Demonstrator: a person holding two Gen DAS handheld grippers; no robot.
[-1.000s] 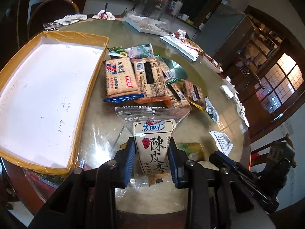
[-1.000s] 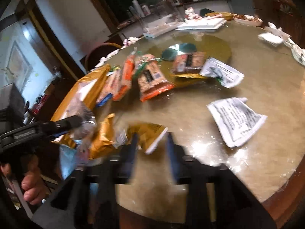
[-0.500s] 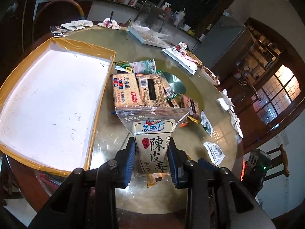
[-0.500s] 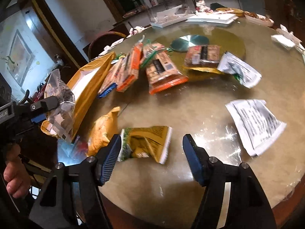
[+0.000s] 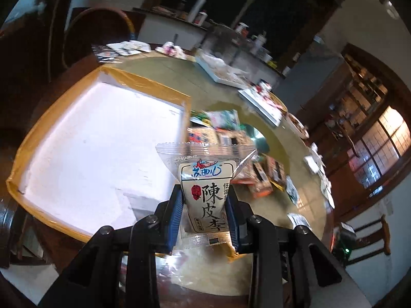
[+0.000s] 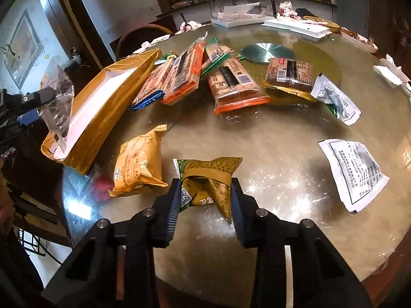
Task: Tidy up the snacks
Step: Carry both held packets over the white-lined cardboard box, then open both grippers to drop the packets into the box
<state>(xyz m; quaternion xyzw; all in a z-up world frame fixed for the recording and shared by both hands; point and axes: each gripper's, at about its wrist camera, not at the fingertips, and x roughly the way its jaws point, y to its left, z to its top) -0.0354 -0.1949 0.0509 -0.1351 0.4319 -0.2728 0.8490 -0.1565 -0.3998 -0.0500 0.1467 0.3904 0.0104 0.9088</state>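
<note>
tray [image 6: 102, 107] left of packets [image 6: 231, 87], on table [image 6: 282, 179]

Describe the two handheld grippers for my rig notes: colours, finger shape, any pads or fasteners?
Both look the same. The left gripper and the right gripper have matte black angular link arms joined by round silver screw heads. Each finger ends in a flat blue pad with a finely ribbed inner face. No cables or markings show on them.

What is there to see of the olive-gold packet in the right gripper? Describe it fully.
The olive-gold packet is a small foil-like snack pouch with a green, serrated left end, printed text and a QR code. It is crumpled, squeezed between the pads of the right gripper, whose jaws have just been closing. It sits at the glass table, beside a yellow packet.
</note>
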